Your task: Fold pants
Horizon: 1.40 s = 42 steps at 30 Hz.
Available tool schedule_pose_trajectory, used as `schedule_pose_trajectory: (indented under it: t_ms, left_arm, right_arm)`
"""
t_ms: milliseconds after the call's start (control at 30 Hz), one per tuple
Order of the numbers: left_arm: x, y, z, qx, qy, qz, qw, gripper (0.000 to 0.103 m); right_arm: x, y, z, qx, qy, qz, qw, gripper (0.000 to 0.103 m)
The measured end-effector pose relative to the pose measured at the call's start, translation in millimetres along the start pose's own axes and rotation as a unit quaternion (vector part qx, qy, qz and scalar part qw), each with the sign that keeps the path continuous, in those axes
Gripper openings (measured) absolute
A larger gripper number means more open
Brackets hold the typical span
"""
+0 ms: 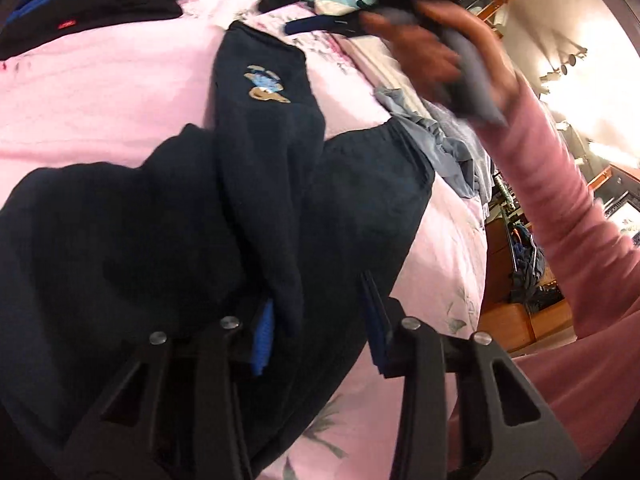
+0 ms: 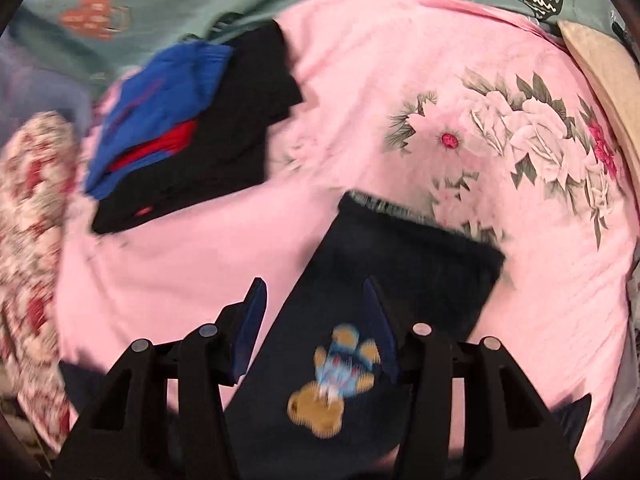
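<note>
Left wrist view shows the left gripper point(image 1: 316, 320) with its jaws spread; a fold of the navy pants point(image 1: 248, 184) hangs down between them, against the left blue pad, but it is not pinched. From these jaws the pants run forward and away over the pink bedsheet point(image 1: 100, 92), so their long axis follows the fingers' direction, and a narrow leg with a bear patch point(image 1: 266, 88) lies on top of the wider bunched part. In the right wrist view, the right gripper point(image 2: 316, 320) is also seen with jaws spread, above the same leg near the patch, and the ribbed cuff point(image 2: 420, 220) lies ahead of it. Whether its pads touch the cloth cannot be told. The left gripper is judged nearer to the bunched waist part, the right one nearer to the cuff end. The cloth looks thick, soft and knitted, dark navy, rumpled and not yet flat. A pile of folded clothes point(image 2: 192, 132) lies well apart on the sheet.
</note>
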State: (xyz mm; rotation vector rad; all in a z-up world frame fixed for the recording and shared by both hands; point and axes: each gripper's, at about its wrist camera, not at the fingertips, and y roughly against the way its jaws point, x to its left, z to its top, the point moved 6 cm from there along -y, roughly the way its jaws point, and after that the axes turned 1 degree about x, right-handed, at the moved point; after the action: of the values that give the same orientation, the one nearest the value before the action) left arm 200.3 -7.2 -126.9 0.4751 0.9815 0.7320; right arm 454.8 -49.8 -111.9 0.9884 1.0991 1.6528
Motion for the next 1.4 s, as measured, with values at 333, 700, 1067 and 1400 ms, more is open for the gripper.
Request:
schedule_pose_trajectory:
  t_ms: [333,700,1067,1400]
  left_arm:
    - [1.7,-0.9,-3.8,-0.013,-0.004,0.001,0.9999,0.038]
    - [1.4,2.5,-2.6,-0.030,-0.018,0.027,0.9990,0.038]
    - [-38.9,5.1,-15.5,-0.033,-0.074,0.045,0.9957,0.039]
    - [-49.7,10.9,-24.1,-0.050,-0.047,0.077,0.9946,0.052]
  right_arm:
    - [-1.8,-22.2,0.6,0.022,-0.022,-0.072,0.997,0.015]
    - [-67.7,191.4,-51.0,-0.177,-0.047,0.221,0.958,0.006]
    - [-263.6,88.4,-269.2,-0.124,-0.269,0.330,0.896,0.010]
    - [-249.5,85.1,-226.7,-0.125,-0.233,0.319,0.910,0.039]
